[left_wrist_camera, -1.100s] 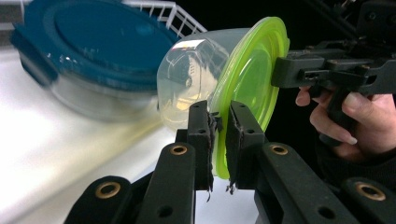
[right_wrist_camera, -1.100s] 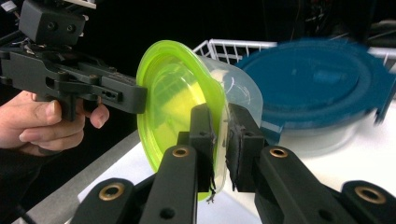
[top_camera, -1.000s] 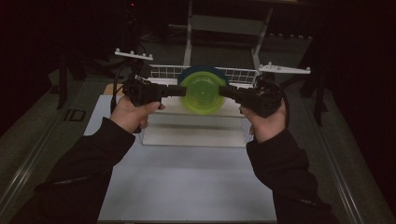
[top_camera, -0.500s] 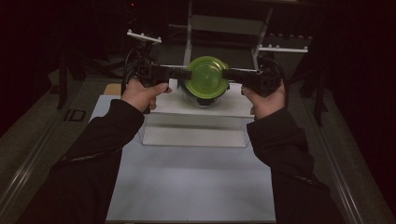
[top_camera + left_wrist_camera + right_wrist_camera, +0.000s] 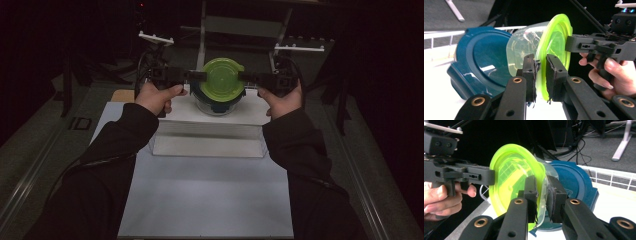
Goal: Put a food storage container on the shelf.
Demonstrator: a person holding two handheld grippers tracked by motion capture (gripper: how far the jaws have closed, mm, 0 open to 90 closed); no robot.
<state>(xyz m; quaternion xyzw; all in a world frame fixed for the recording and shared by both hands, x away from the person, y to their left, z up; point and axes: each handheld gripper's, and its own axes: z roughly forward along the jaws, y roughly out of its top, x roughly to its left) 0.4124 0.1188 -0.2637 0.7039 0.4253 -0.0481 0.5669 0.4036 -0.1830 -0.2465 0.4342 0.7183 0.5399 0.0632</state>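
- The clear tub [image 5: 218,102] with the green lid [image 5: 221,77] is held up between the two grippers, at the far end of the worktop [image 5: 210,195], over a white box [image 5: 210,127].
- The left gripper [image 5: 196,76] pinches the lid's rim on one side. Its jaws are almost shut, with the rim squeezed between them, as the left gripper view shows [image 5: 539,75].
- The right gripper [image 5: 246,77] pinches the other side the same way. Its jaws are narrow and have just opened a tiny bit, with the rim between them [image 5: 541,197].
- A dark blue lid [image 5: 481,62] leans just behind the tub.
- I think the job now is to carry the tub and set it down.
- Move both hands together, at the same speed. If one hand goes faster, the tub will twist.
- Keep the tub flat, not tipped.
- Do not pull the hands apart. Only the thin rim is held, so the lid could pop off or slip out.
- Squeeze the right side a bit more.
- Go down slowly and let go only when the bottom rests on something.
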